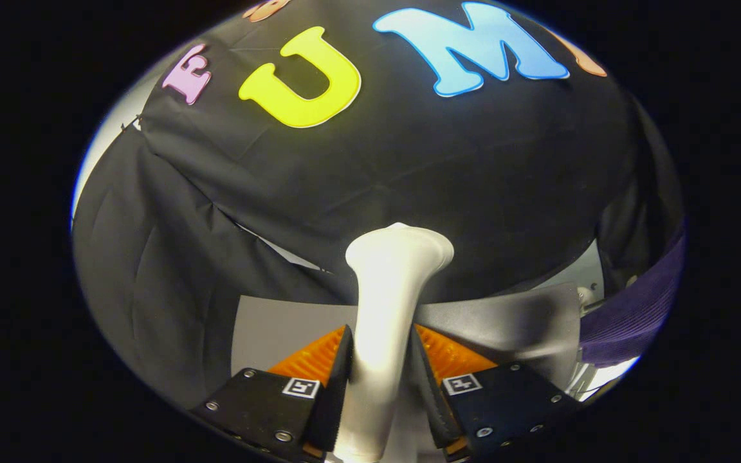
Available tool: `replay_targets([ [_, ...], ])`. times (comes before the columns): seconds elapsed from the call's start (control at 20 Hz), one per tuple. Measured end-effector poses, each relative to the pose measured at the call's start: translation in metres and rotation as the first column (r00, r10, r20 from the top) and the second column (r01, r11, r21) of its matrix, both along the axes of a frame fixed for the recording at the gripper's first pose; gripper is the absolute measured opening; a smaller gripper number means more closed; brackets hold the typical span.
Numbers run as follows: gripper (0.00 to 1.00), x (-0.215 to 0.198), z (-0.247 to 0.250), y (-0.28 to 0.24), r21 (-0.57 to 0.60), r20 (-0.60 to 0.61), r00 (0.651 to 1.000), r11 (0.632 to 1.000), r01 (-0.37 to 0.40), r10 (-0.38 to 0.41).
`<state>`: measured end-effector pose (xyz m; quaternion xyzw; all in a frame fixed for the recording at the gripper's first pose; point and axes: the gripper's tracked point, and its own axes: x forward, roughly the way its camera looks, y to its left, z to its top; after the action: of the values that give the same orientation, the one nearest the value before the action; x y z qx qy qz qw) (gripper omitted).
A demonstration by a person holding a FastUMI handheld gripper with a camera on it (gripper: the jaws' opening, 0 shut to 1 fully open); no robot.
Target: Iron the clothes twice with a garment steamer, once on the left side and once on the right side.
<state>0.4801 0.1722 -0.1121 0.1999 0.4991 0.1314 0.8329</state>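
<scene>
A white garment steamer (388, 302) stands upright between my fingers, its flared head rising beyond them toward the black cloth wall. My gripper (380, 350) is shut on the steamer's handle, both fingers pressing its sides. A purple garment (634, 308) hangs off to the right of the fingers, seen only as a ribbed strip.
A grey table surface (274, 328) lies just beyond the fingers, with the black cloth wall (409, 167) close behind it. A pale stand or fitting (586, 297) shows beside the purple garment.
</scene>
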Motion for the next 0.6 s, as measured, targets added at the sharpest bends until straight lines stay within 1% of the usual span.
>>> replay_targets([
  [0.05,0.50,0.001,0.002,-0.001,0.015,-0.001,1.000,1.000,-0.005,0.005],
  [0.15,0.44,-0.002,0.003,0.002,0.032,0.011,1.000,0.999,-0.008,0.008],
  [0.2,0.42,-0.004,0.005,0.004,0.028,0.028,0.999,0.999,-0.022,0.021],
  [0.35,0.39,-0.013,0.025,0.004,0.017,0.120,0.992,0.999,-0.040,0.037],
  [0.55,0.39,-0.052,0.071,-0.008,0.003,0.254,0.966,0.999,-0.047,0.045],
  [0.6,0.38,-0.062,0.082,-0.014,0.001,0.285,0.958,0.999,-0.038,0.036],
])
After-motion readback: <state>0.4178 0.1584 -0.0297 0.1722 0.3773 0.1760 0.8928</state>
